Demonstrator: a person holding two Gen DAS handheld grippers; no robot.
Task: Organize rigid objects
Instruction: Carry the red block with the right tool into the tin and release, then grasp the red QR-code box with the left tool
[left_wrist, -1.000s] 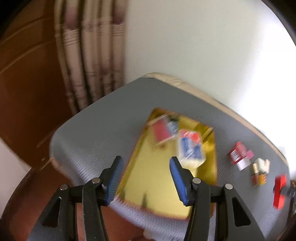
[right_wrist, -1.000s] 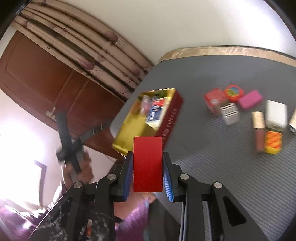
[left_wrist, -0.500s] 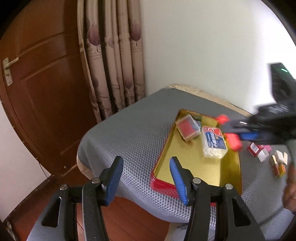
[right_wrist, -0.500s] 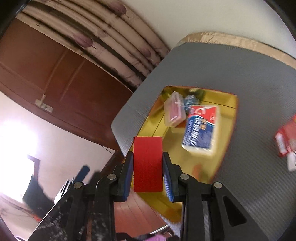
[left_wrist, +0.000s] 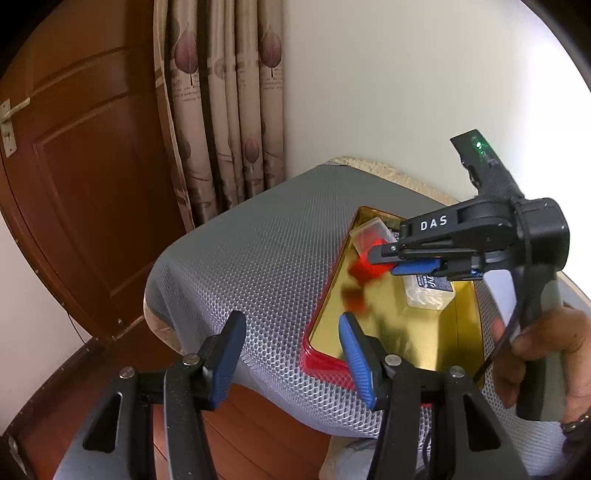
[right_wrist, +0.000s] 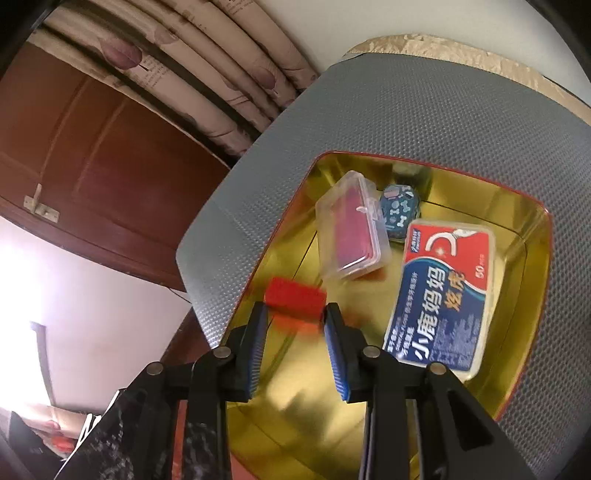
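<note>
A red tin tray with a gold inside (right_wrist: 532, 266) lies on the grey mesh table (right_wrist: 424, 110); it also shows in the left wrist view (left_wrist: 465, 332). In it are a clear case with a red insert (right_wrist: 351, 236), a small blue tin (right_wrist: 399, 212) and a blue-and-red floss box (right_wrist: 443, 295). My right gripper (right_wrist: 295, 334) hangs over the tray with its jaws apart. A blurred red block (right_wrist: 295, 301) is just past its fingertips, free of them, over the tray floor; in the left wrist view it is a red blur (left_wrist: 364, 269). My left gripper (left_wrist: 291, 354) is open and empty at the tray's near corner.
A brown wooden door (left_wrist: 74, 206) and patterned curtains (left_wrist: 221, 110) stand to the left, a white wall behind. The table edge drops to a wooden floor (left_wrist: 258, 435) close under the left gripper. A hand (left_wrist: 546, 362) holds the right gripper.
My right gripper has moved in over the tray, opened and let go of the red block, which is dropping toward the tray floor. The left gripper's view has steadied at the tray corner.
</note>
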